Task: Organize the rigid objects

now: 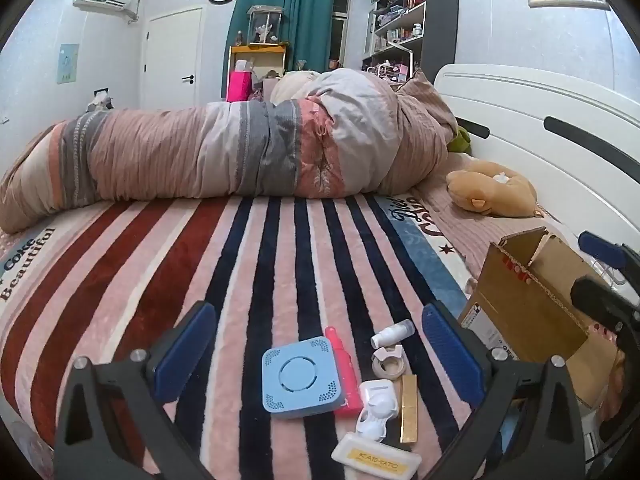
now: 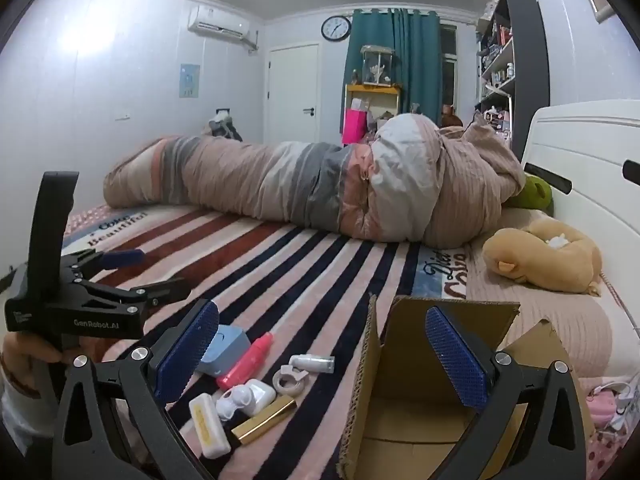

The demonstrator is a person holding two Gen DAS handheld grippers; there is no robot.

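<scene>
Small rigid items lie on the striped blanket: a blue square box (image 1: 301, 376) (image 2: 224, 344), a pink bottle (image 1: 344, 372) (image 2: 246, 360), a small white bottle (image 1: 390, 334) (image 2: 314, 363), a tape dispenser (image 1: 387, 362) (image 2: 289, 380), a white earbud case (image 1: 376, 408) (image 2: 244, 398), a gold bar (image 1: 409, 408) (image 2: 264, 424) and a white flat case (image 1: 376, 460) (image 2: 209, 426). An open cardboard box (image 1: 528, 300) (image 2: 416, 392) stands to their right. My left gripper (image 1: 316, 348) is open just above the items. My right gripper (image 2: 322, 344) is open and empty, over the box's left wall.
A rolled duvet (image 1: 240, 148) lies across the bed behind. A tan plush toy (image 1: 492, 192) (image 2: 544, 260) sits by the white headboard (image 1: 540, 120). The left gripper's body (image 2: 80, 296) shows at the left of the right wrist view.
</scene>
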